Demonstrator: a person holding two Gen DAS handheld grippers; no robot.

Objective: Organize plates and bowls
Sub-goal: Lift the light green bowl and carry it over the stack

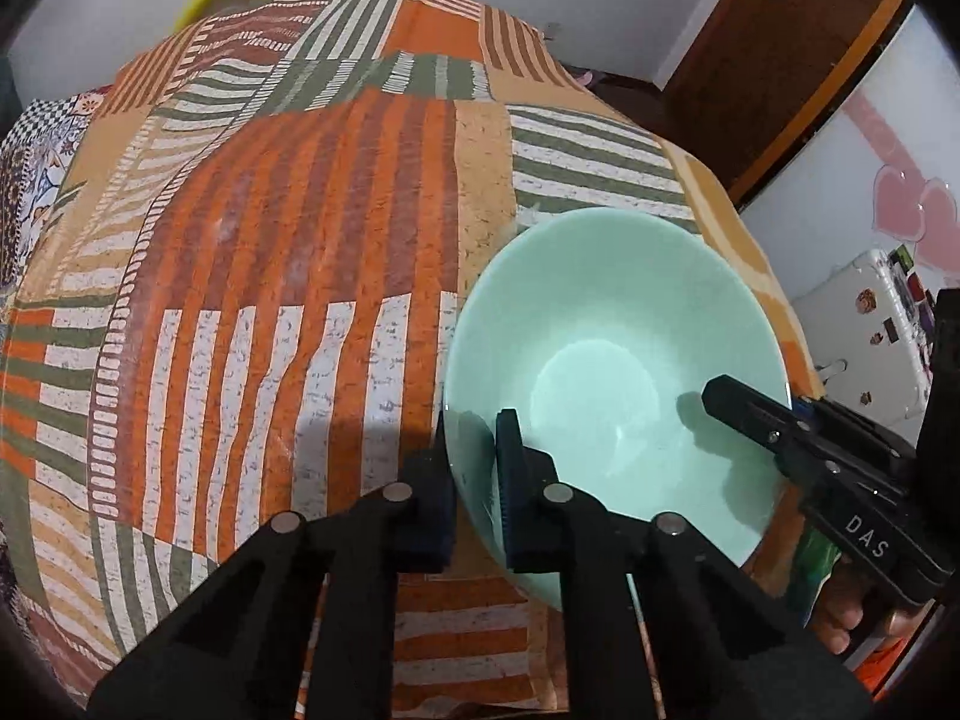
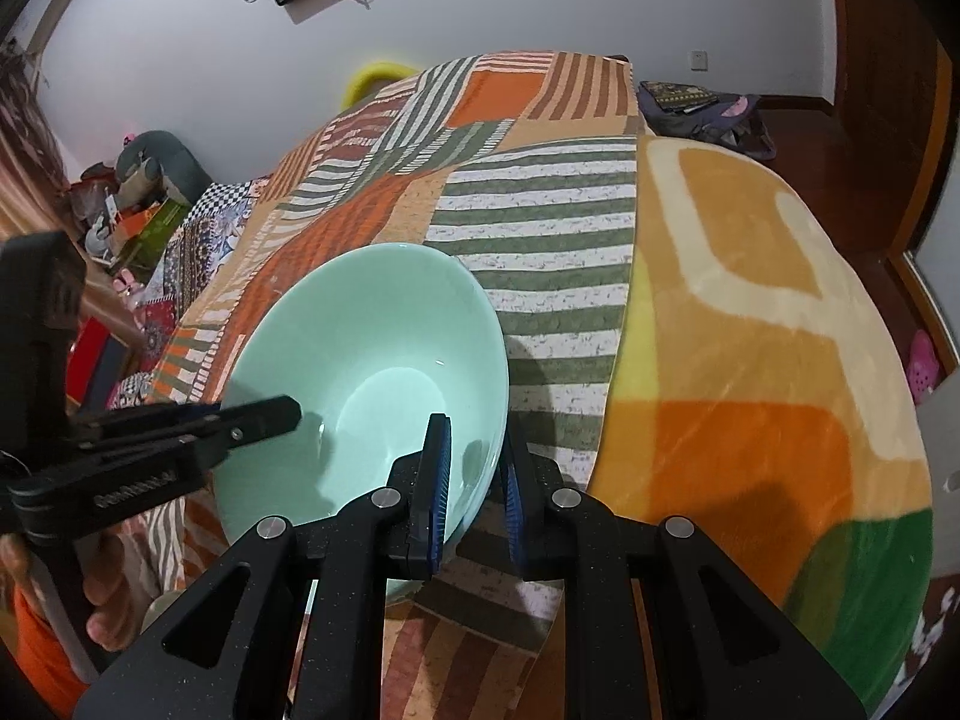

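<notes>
Now: striped patchwork cloth (image 1: 270,312) across whole surface. Mint bowl (image 1: 606,360) on cloth at near right, both grippers on rim. Left gripper (image 1: 474,480) clamped over near-left rim, one pad inside. Right gripper (image 2: 474,480) clamped likewise on right rim.

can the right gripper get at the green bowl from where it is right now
Yes, it looks so. The right gripper already straddles the near rim of the green bowl, one finger inside and one outside, with nothing between. The left gripper holds the opposite rim the same way, clear of the right one.
</notes>
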